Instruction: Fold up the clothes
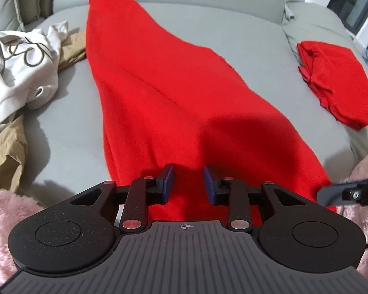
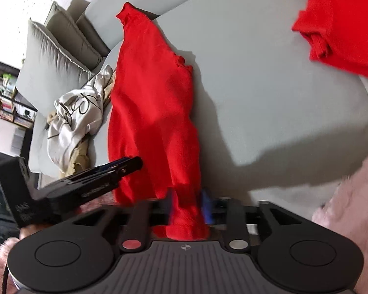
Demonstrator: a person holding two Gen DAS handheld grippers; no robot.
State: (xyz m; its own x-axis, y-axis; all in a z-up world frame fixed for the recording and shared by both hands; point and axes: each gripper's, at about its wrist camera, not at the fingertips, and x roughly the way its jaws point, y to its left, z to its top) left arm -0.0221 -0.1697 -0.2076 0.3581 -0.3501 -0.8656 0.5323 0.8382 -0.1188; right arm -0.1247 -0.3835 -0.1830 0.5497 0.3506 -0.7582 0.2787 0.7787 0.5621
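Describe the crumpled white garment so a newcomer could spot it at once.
Start at the grey sofa seat. Left of the long red garment spread down its middle lies the crumpled white garment, partly over tan fabric. Only it carries dark looping script; the small folded red piece lies far right.

Left gripper [image 1: 188, 182], left wrist view: lower centre of frame, pointing steeply downward. Jaws stand apart; both blue pads [image 1: 168, 180] are visible with a clear gap, pressing on nothing, though red cloth [image 1: 184, 203] lies beneath the gap. The same gripper appears at lower left of the right wrist view, seen side-on, fingers pointing toward upper right.

Right gripper [image 2: 186, 207], right wrist view: lower centre, blurred, angled downward. Jaws stand parted, a fold of red cloth between them; blur prevents judging whether the pads press on it. Its tip enters the left wrist view at the right edge.

Pink fluffy sleeves [image 2: 350, 196] show at the lower corners of both views.
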